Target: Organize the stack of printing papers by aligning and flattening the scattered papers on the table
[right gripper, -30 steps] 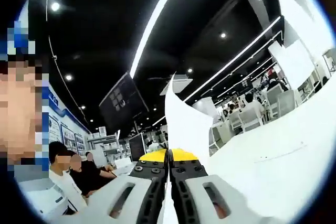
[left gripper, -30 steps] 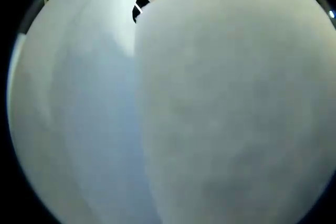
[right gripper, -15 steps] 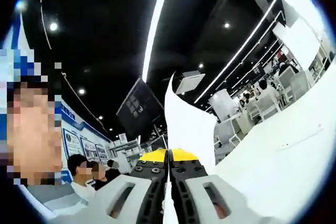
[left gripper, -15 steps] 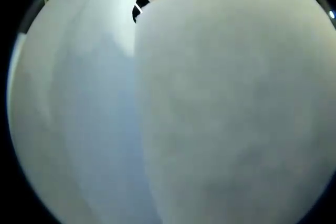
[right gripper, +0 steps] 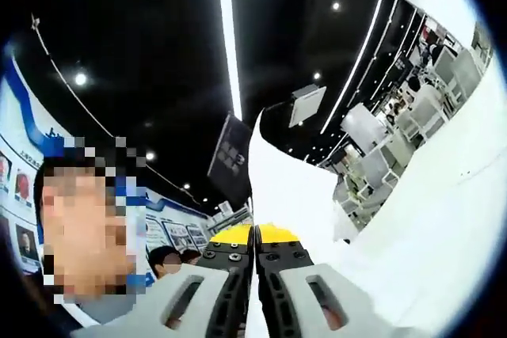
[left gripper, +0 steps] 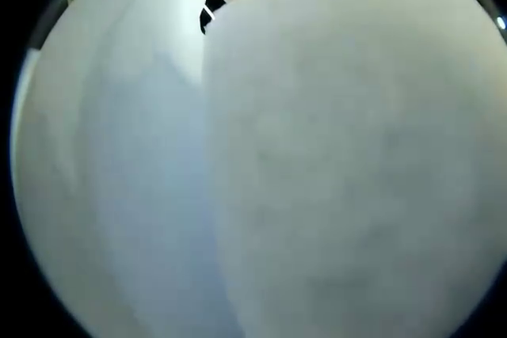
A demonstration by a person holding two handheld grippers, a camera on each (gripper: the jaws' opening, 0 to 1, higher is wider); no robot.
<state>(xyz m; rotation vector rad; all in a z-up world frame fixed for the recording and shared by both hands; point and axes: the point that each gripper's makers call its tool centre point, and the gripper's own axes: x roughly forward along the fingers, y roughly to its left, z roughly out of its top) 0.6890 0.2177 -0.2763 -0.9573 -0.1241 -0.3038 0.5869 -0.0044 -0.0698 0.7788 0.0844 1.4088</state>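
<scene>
White printing paper (left gripper: 341, 164) lies right up against the lens in the left gripper view, one sheet overlapping another (left gripper: 135, 156) to its left; that gripper's jaws are hidden behind it. In the right gripper view my right gripper (right gripper: 254, 235) is shut on a white sheet of paper (right gripper: 285, 187). The sheet stands up from between the yellow-tipped jaws and bends to the right. A broad white surface (right gripper: 444, 219) spreads over the right side; I cannot tell whether it is paper or table.
A person (right gripper: 87, 275) is close at the lower left of the right gripper view. Behind are a dark ceiling with light strips (right gripper: 228, 37), a hanging screen (right gripper: 234, 160), and white chairs and tables (right gripper: 396, 116) at the far right.
The right gripper view has rolled and tilted, so the room has swung around; the sheet stays clamped in the jaws. The left gripper view is unchanged.
</scene>
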